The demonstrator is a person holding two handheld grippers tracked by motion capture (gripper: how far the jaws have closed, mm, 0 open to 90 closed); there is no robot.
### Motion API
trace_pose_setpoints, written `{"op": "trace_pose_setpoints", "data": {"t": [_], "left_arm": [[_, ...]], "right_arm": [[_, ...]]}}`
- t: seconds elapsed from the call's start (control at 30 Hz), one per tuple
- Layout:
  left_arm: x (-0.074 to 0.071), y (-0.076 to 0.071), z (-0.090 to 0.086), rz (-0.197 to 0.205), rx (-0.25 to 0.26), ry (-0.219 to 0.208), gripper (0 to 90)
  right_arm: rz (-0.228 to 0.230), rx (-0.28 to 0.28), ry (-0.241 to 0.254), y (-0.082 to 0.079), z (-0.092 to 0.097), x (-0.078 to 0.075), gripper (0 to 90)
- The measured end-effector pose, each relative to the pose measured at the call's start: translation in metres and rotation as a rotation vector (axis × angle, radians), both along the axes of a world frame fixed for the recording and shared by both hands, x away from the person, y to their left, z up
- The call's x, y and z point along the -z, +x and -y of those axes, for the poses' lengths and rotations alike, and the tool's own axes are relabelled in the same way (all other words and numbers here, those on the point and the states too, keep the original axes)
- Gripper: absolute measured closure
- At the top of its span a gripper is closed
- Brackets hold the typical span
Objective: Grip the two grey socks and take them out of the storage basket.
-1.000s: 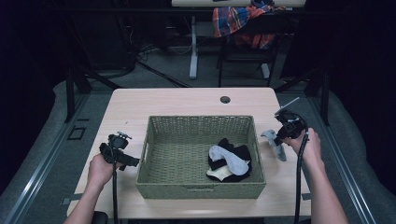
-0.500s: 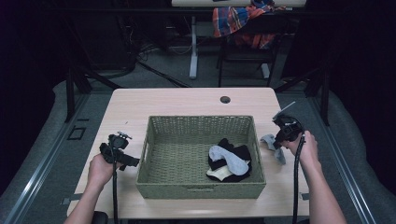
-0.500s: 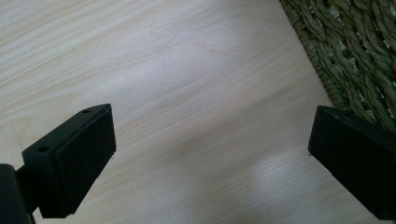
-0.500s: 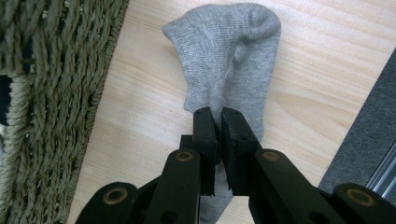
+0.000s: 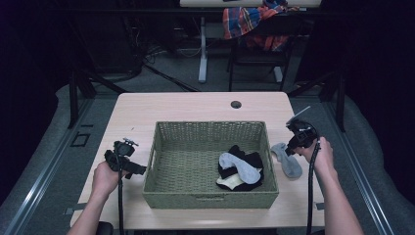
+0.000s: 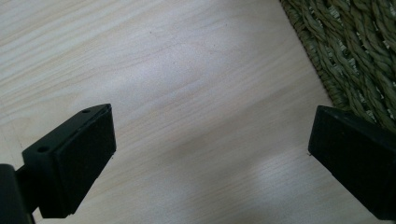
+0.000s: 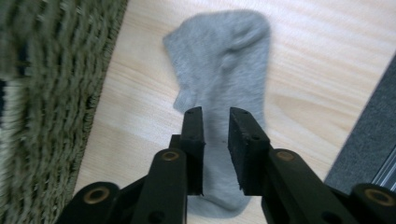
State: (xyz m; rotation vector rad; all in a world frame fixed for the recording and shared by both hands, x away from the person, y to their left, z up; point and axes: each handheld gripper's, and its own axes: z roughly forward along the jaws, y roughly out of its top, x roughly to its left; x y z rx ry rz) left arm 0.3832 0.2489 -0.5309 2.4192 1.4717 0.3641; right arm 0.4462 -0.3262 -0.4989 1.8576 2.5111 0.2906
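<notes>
Grippers: two in my high view. Left gripper (image 5: 128, 164) at lower left, right gripper (image 5: 296, 143) at centre right.
Left claw: in its own view my jaws stand wide apart over bare table (image 6: 187, 93), nothing between them. Basket weave sits in that frame's upper right corner.
Right claw: jaws have just been opening; in its own view I see a narrow gap, pads parallel, hovering over the grey sock (image 7: 224, 74). No cloth is pinched in the gap, so I count nothing held.
Socks: one grey sock (image 5: 287, 158) loose on the table, right of centre in the high view, just beside the basket's right wall. Pile (image 5: 241, 170) inside the basket (image 5: 210, 198): one more grey sock on top, black pieces under it, a pale piece at the pile's lower edge. I cannot count the black ones.
Baskets: one, green woven, rectangular, middle of the frame.
Other: one dark round hole (image 5: 236, 104) in the tabletop above the basket; plaid cloth (image 5: 254, 22) on a chair at top centre.
Hidden: the loose sock's lower end is covered by my right jaws in the right gripper view, and the basket there is blurred at the left edge.
Sock axis: in the high view it runs from upper left to lower right. In the right gripper view it runs bottom to top, wider end at the top.
</notes>
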Motion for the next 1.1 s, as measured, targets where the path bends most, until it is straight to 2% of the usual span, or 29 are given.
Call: {"op": "trace_pose_setpoints", "data": {"t": [0.07,0.1,0.13,0.2,0.27,0.33,0.5,0.63,0.73,0.87,0.9,1.1], "left_arm": [[0.000,0.000,0.000,0.002,-0.001,0.001,0.9],[0.000,0.000,0.000,0.002,-0.001,0.002,0.9],[0.000,0.000,0.000,0.002,-0.001,0.002,0.9],[0.000,0.000,0.000,0.000,0.000,0.002,0.9],[-0.001,0.000,0.000,0.000,0.002,0.002,0.9],[-0.001,0.000,0.000,0.001,0.002,0.002,0.9],[-0.001,0.000,0.001,0.003,0.007,-0.001,0.9],[-0.001,0.001,0.000,0.003,0.007,0.001,0.9],[-0.001,0.001,0.000,0.004,0.002,0.001,0.9],[-0.001,0.002,0.000,0.006,0.003,-0.003,0.9],[-0.001,0.002,0.000,0.002,0.003,-0.004,0.9],[-0.001,0.002,-0.002,0.003,-0.001,-0.006,0.9]], "right_arm": [[0.031,-0.003,0.015,-0.002,0.001,-0.009,67.7],[0.033,-0.008,0.008,-0.002,0.001,-0.015,65.1],[0.065,0.009,0.019,-0.004,0.000,-0.019,61.4],[0.083,-0.001,0.018,-0.006,0.000,-0.032,53.2],[0.120,-0.005,0.044,-0.010,-0.003,-0.044,43.8],[0.146,-0.011,0.067,-0.013,-0.006,-0.054,40.8],[0.202,-0.058,0.089,-0.023,-0.021,-0.076,28.9],[0.203,-0.133,0.138,-0.028,-0.037,-0.084,20.7],[0.223,-0.185,0.139,-0.032,-0.050,-0.090,15.0],[0.223,-0.246,0.163,-0.038,-0.068,-0.095,11.3],[0.222,-0.259,0.180,-0.039,-0.072,-0.095,10.9],[0.189,-0.314,0.187,-0.043,-0.099,-0.088,0.0]]}}
